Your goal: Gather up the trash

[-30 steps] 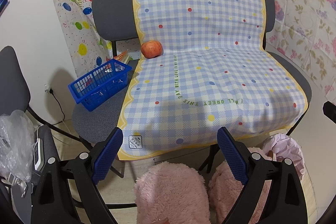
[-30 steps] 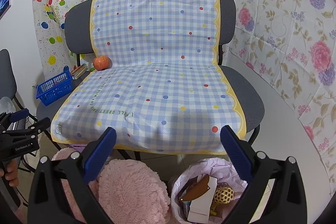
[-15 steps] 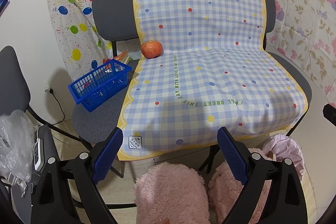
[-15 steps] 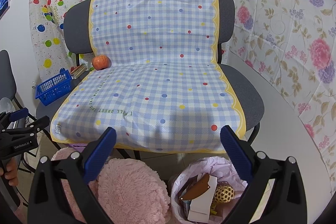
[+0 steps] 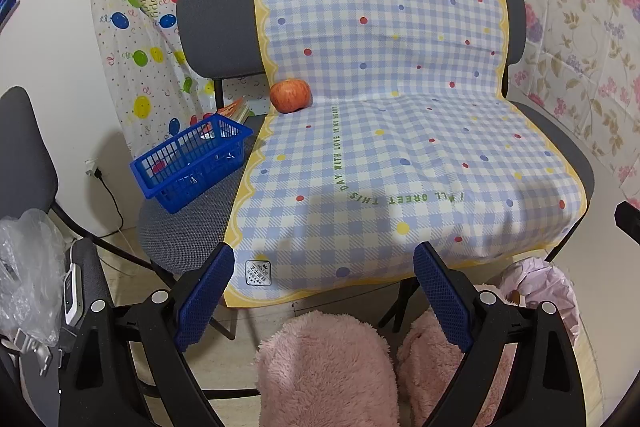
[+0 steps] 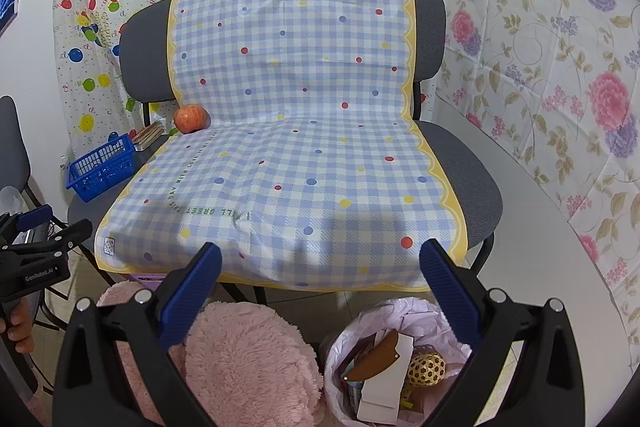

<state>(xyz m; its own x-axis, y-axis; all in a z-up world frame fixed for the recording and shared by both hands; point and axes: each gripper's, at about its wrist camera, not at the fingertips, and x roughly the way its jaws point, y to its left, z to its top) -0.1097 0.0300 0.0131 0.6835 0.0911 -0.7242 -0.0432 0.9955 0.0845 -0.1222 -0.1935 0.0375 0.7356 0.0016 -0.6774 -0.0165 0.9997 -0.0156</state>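
Note:
A trash bin lined with a pale pink bag (image 6: 400, 367) stands on the floor in front of the chair, holding a brown scrap, white card and a woven ball. Its edge shows in the left wrist view (image 5: 548, 287). A red apple (image 5: 291, 95) lies on the checked cloth (image 5: 400, 147) at the back left of the seat; it also shows in the right wrist view (image 6: 191, 119). My left gripper (image 5: 324, 267) is open and empty before the seat's front edge. My right gripper (image 6: 320, 259) is open and empty above the bin.
A blue basket (image 5: 192, 159) sits on the grey seat left of the cloth, with a flat packet (image 5: 236, 109) behind it. Pink fluffy slippers (image 5: 328, 367) are below. A second chair with a clear plastic bag (image 5: 24, 267) stands at left. Patterned sheets cover the walls.
Nothing has visibly moved beyond a slight camera shift; both grippers stay open and empty.

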